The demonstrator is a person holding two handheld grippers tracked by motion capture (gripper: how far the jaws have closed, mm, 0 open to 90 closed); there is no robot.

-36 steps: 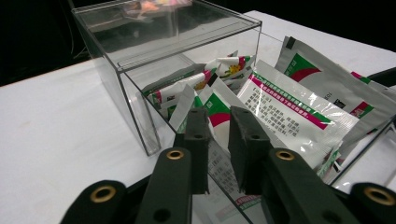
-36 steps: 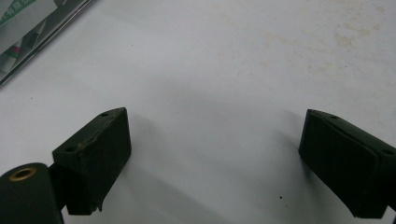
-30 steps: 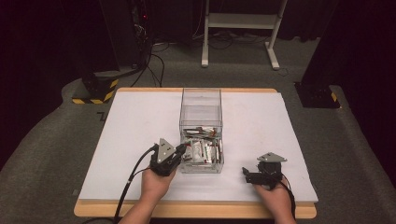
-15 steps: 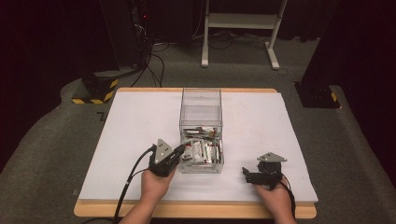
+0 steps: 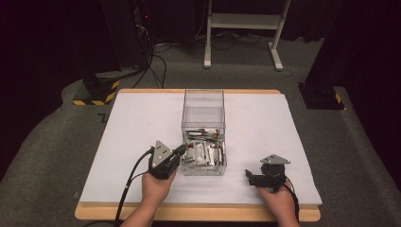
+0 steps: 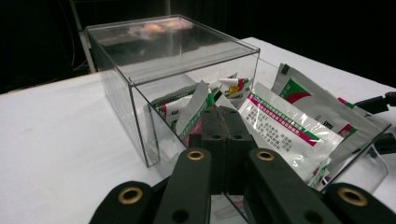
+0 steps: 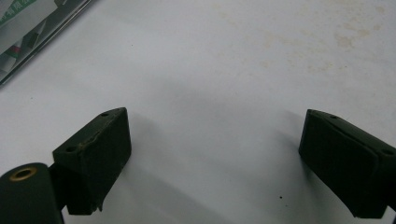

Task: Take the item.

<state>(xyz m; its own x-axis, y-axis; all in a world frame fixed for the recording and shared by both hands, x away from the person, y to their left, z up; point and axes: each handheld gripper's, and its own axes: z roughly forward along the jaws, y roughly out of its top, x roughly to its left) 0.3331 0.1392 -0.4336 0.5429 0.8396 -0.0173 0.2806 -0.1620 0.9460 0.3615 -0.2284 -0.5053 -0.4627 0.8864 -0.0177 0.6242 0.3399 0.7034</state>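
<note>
At the middle of the white table [image 5: 132,132], high view, a clear rectangular plastic box [image 5: 204,106] holds white printed sachets [image 5: 204,152]; the left gripper [image 5: 180,150] is at its 7 o'clock, the right gripper [image 5: 247,176] at 4. Left gripper view: jaws pressed together, empty, at the box's near wall. Right gripper view: jaws spread wide over bare table.

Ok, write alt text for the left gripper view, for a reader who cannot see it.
The left gripper's two black jaws are pressed together at the near wall of a clear plastic box on a white table. The box's open near part holds white printed sachets with green and red bands; a clear lid covers its far part.
</note>
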